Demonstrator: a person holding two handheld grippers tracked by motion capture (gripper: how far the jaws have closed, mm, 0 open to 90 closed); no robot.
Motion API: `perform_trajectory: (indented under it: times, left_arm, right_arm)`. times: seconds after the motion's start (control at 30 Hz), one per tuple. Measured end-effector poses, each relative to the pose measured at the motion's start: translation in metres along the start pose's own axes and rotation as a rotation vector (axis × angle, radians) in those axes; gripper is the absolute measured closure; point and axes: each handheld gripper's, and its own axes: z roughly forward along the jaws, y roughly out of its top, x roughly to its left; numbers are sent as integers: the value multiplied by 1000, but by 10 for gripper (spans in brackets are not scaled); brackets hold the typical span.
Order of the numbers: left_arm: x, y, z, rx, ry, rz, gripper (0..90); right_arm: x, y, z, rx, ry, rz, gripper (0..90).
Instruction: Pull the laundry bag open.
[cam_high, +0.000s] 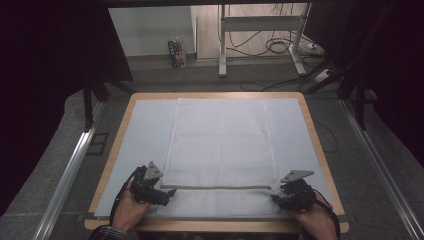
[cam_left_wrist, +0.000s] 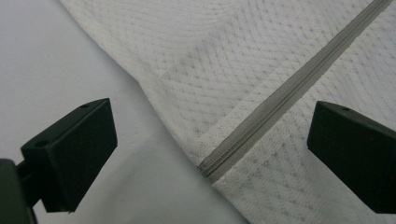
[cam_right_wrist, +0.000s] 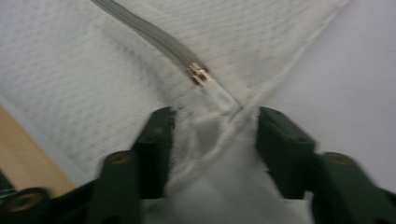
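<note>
A: What lies on the table (cam_high: 315, 131)?

B: A white mesh bag (cam_high: 220, 145), rectangular and flat, spread over a pale, smooth sheet (cam_high: 145, 135) that covers the wooden top. Its weave is a fine honeycomb knit with faint dotted diagonals, soft and a little rumpled near the edges.

A: And the grey line across it?

B: That is the zipper (cam_high: 220, 188), a flat grey tape running left to right across the near part of the bag. In the left gripper view its end (cam_left_wrist: 211, 167) stops right at the bag's left edge, the ribbed teeth tightly meshed.

A: Where is the slider?

B: At the right end. In the right gripper view a small brass-coloured slider (cam_right_wrist: 199, 74) sits on the tape, just short of the bag's near right corner, where the seams cross and the cloth puckers.

A: How do the tools stand?

B: The left gripper (cam_high: 167, 192) rests at the zipper's left end with its blocky black jaws spread wide, one over the bare sheet, one over the mesh, clamping nothing. The right gripper (cam_high: 276, 196) is at the bag's right corner with jaws about half apart; the bunched corner fabric lies between them. The left one seems to brush the cloth, but I see no squeeze.
</note>
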Motion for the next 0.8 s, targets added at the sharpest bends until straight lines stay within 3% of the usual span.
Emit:
perform_trajectory:
  times: [0.1,0.2,0.3,0.37,0.53,0.63,0.73,0.77,0.8]
  left_arm:
    - [0,0,1,2,0,2,17]
    - [-1,0,1,4,0,4,17]
    - [-1,0,0,4,7,8,17]
    - [-2,1,-1,1,7,9,18]
    - [-3,3,-1,-2,1,6,22]
    - [-4,6,-1,-13,-14,-1,25]
    - [-6,11,0,-24,-40,-8,24]
    - [-9,16,2,-27,-55,-4,24]
    - [-11,18,3,-27,-62,-1,21]
  right_arm:
    - [4,0,1,10,6,1,354]
    - [11,0,2,23,-35,10,381]
    - [11,-1,0,10,-63,46,581]
    - [13,-2,0,6,-56,31,755]
    - [9,-2,-1,-3,-22,53,853]
    - [9,-2,-4,-27,-22,1,870]
    - [8,-2,-9,-72,-18,-14,870]
    - [9,-2,-15,-115,-18,-48,870]
    - [10,-1,-15,-122,-19,-60,870]
